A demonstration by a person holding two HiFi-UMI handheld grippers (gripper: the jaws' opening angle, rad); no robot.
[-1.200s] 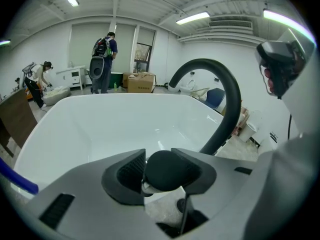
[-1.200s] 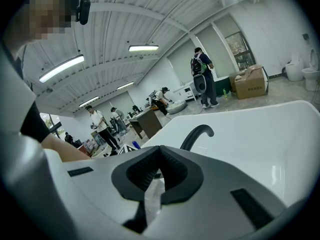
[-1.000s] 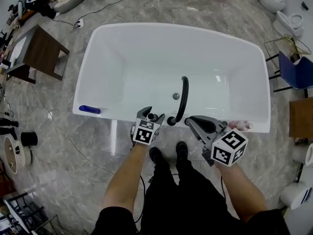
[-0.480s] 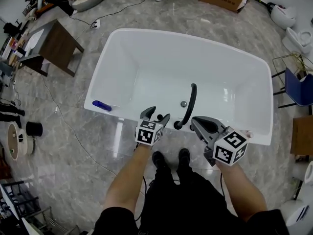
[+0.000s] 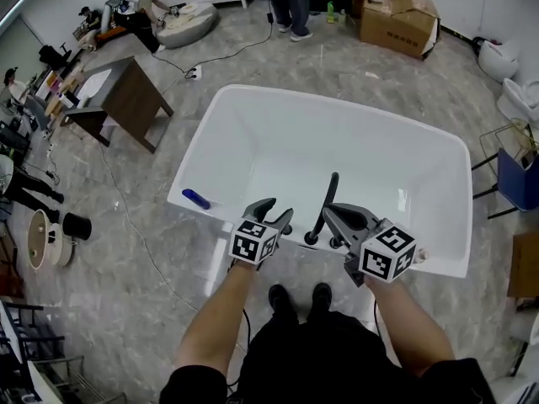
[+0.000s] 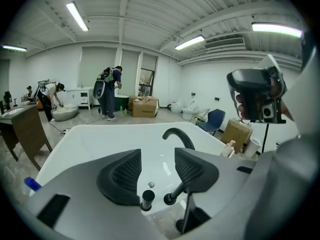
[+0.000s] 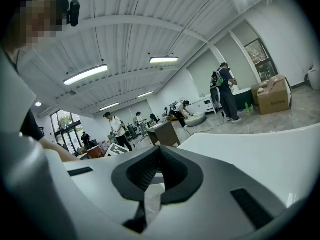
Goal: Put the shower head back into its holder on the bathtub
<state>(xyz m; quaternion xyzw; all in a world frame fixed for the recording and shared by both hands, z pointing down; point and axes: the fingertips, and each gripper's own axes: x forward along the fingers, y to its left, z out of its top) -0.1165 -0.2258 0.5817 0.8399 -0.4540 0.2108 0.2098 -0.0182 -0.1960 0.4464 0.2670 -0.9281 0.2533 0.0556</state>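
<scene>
Left gripper view: short black shower head [image 6: 146, 199], upright on bathtub [image 6: 115, 139] rim

No text, label, brand, number or sign is legible on anything in view.

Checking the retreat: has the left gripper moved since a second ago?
Yes: the left gripper has lifted away from the knob on the tub rim. Its jaws, nothing between them, have just been closing.
</scene>
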